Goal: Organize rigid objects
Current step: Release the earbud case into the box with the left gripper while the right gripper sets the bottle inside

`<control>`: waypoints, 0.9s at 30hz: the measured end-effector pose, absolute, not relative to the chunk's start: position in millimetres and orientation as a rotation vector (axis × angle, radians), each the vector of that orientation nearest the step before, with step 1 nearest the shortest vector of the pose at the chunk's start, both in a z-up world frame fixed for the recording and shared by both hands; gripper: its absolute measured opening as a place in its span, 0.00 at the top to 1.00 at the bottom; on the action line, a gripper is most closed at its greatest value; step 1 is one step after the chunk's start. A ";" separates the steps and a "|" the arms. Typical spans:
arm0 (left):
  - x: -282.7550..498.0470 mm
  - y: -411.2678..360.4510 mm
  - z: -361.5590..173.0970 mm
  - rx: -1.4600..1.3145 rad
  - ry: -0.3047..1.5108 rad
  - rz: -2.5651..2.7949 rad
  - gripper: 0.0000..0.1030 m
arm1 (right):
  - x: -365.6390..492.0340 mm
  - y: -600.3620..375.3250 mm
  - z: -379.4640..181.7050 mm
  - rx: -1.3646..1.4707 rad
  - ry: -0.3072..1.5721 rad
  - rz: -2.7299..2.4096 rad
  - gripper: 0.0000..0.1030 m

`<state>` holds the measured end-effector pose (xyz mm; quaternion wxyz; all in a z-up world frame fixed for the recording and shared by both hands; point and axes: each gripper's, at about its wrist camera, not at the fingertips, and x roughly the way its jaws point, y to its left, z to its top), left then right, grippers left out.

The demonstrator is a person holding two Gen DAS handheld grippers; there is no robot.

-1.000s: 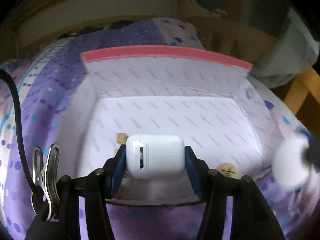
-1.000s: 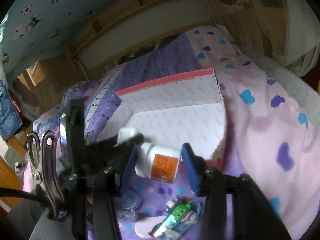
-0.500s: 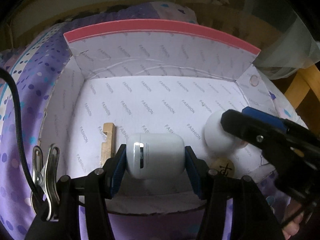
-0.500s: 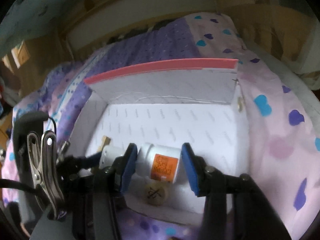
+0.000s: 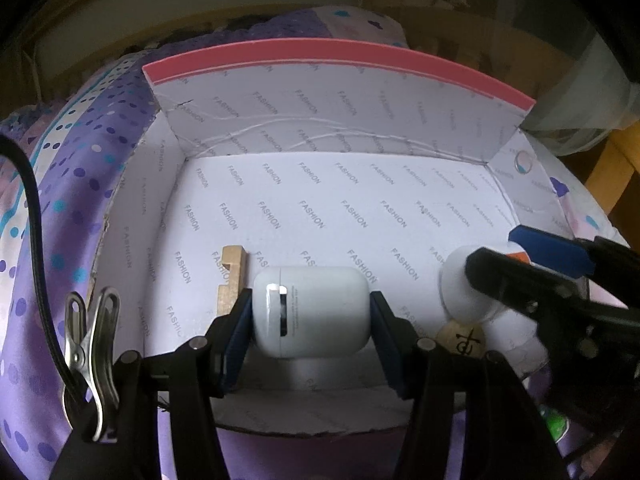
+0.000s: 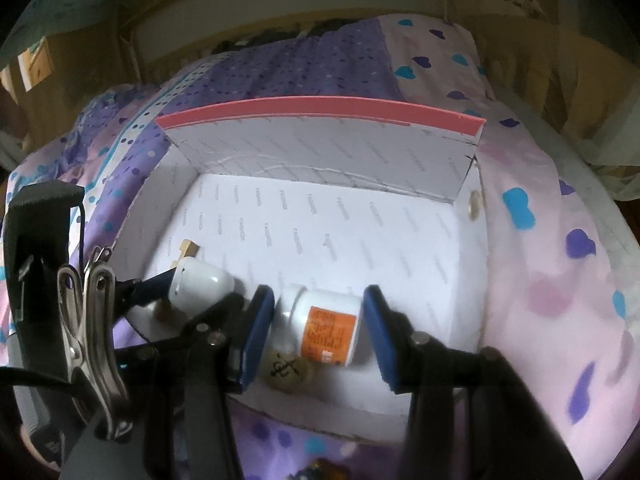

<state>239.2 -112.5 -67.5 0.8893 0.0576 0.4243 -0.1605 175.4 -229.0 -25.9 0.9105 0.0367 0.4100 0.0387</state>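
A white earbud case (image 5: 310, 312) sits sideways between the blue pads of my left gripper (image 5: 312, 318), which is shut on it just above the floor of the white box (image 5: 340, 52) near its front wall. My right gripper (image 6: 318, 320) is shut on a white pill bottle (image 6: 320, 326) with an orange label, lying sideways low over the box's front right. In the left wrist view the right gripper (image 5: 516, 260) and bottle (image 5: 460, 288) come in from the right. In the right wrist view the case (image 6: 200, 284) shows at the left.
A notched wooden piece (image 5: 232, 276) and a round wooden bead (image 5: 460, 338) with a black mark lie on the box floor; the bead (image 6: 286, 370) is under the bottle. The box (image 6: 320, 110) with its pink rim rests on purple and pink bedding (image 6: 560, 280).
My right gripper has carried the pill bottle from over the bedding into the box, down beside my left gripper. The left gripper kept the case and tipped slightly further over the box.
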 end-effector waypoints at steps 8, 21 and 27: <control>239.9 -116.2 -70.3 0.160 0.852 -0.328 0.40 | 184.8 -232.1 -45.3 0.058 0.894 0.057 0.53; 242.3 -114.7 -70.4 0.155 0.827 -0.320 0.36 | 185.7 -229.8 -48.5 0.077 0.891 0.057 0.53; 241.5 -114.5 -70.3 0.154 0.826 -0.319 0.36 | 184.0 -228.9 -49.4 0.079 0.884 0.051 0.53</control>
